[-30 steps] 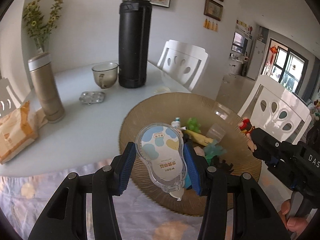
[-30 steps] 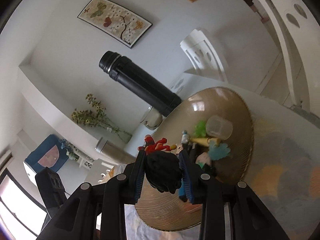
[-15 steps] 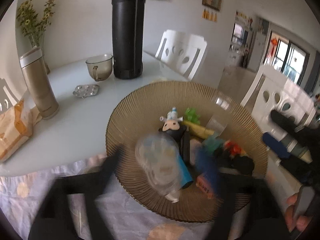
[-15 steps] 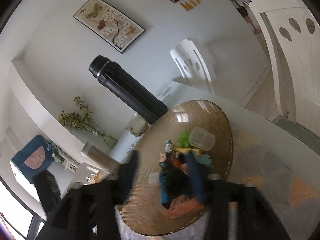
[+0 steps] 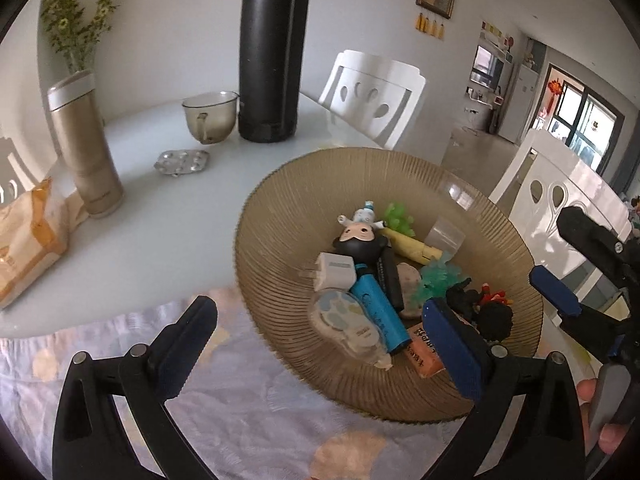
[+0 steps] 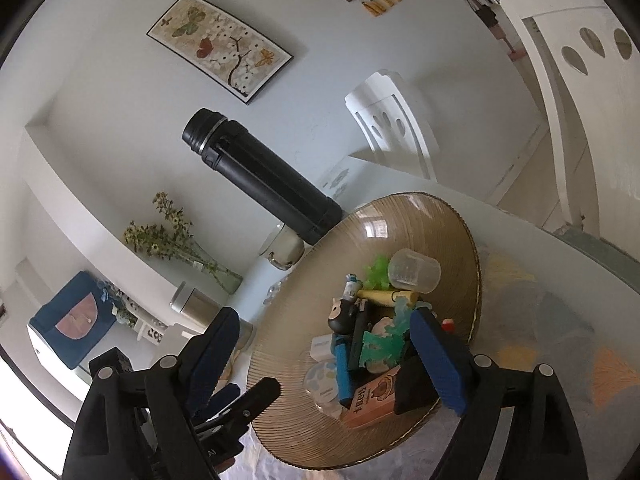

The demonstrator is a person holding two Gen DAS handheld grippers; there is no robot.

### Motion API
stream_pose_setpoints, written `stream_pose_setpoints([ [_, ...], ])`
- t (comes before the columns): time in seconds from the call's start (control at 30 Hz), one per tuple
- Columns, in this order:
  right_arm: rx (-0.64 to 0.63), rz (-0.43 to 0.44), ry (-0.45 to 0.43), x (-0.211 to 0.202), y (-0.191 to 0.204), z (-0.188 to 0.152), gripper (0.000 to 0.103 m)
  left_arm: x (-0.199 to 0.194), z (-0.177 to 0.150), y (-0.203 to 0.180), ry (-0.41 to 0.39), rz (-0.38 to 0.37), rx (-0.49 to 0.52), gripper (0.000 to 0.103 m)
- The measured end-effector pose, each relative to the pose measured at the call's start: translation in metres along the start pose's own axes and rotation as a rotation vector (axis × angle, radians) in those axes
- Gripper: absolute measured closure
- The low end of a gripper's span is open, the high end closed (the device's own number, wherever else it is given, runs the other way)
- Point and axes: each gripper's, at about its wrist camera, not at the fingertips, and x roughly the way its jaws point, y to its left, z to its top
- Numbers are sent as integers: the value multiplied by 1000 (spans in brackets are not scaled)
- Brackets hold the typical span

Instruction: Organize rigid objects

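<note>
- Left tongs [image 5: 320,344]: spread wide, holding nothing, hovering over the near rim of the bowl [image 5: 500,240].
- Right tongs [image 6: 324,356]: also wide open and empty, above the bowl's near side; in the left view they sit at the right edge [image 5: 560,264].
- Bowl: ribbed amber glass, on the desk [image 5: 168,220], near edge over a floral cloth [image 5: 240,400].
- Toys all lie in the bowl, piled at centre.
- Tape dispenser [image 5: 352,326]: flat at the near left of the pile, touching the blue marker [image 5: 380,312].
- White charger [image 5: 336,272] just beyond the dispenser, touching the marker's far end.
- Black doll [image 5: 360,240] beyond the charger; yellow pen [image 5: 412,248] and clear cup [image 5: 446,236] to its right.
- Black-and-red figure [image 5: 488,308] at the near right, beside a teal toy [image 5: 436,280]; orange box [image 5: 424,352] nearest the rim.
- Off to the far left on the desk: black flask [image 5: 272,52], glass mug [image 5: 210,116], gold tumbler [image 5: 84,144], foil tray [image 5: 182,162], bag [image 5: 24,240].
</note>
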Motion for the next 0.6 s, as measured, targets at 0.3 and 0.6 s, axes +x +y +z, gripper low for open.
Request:
stream_pose_setpoints([
  [0.3,-20,8,3,-1,12,-3,14,-45,-4,40,-41,75,-59,0],
  [0.6,-146,40,33,-6,59,-16,8,-124,-30,95,-114,170,-149,0],
])
